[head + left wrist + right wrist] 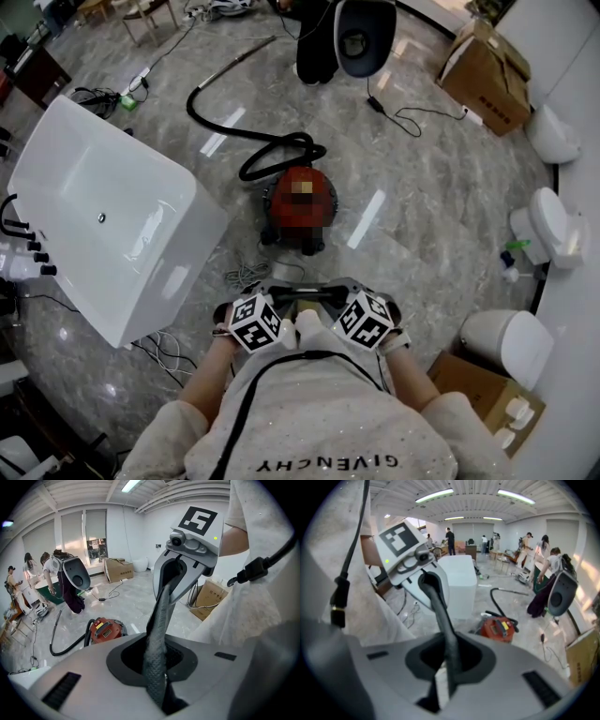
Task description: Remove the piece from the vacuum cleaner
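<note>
We hold left gripper [161, 602], right gripper [440, 611] closed, empty | vacuum cleaner [300, 206] well apart | risk: arriving closed, we knock it.

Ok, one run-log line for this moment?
left hand-held gripper: shut, empty | right hand-held gripper: shut, empty | vacuum cleaner: on floor ahead, untouched | task: not started

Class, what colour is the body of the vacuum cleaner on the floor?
Red; the vacuum cleaner shows best in the left gripper view.
</note>
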Available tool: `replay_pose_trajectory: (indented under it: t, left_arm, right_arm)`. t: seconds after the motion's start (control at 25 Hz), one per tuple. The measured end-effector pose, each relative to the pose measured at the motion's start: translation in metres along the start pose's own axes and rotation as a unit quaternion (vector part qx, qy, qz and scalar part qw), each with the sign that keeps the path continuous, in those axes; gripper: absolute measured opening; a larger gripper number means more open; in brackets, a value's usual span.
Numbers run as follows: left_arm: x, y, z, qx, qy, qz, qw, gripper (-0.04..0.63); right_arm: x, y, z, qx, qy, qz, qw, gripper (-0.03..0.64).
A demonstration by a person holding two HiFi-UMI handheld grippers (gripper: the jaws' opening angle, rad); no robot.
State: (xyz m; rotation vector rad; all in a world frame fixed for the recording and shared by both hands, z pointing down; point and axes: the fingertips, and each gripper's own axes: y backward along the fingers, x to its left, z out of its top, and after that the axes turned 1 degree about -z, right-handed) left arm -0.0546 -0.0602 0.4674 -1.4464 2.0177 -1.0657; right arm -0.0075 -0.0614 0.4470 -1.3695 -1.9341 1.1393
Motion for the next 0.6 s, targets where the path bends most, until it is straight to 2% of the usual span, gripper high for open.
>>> replay_pose_trajectory:
  t: [0.6]
  left_arm:
    - [-0.0037, -0.0049, -0.0049, 0.003, 0.006, -0.006, 1.0, 0.052]
  right_arm:
    - [0.004, -0.0044, -0.0046, 0.005, 0.001, 0.008, 1.0, 0.054]
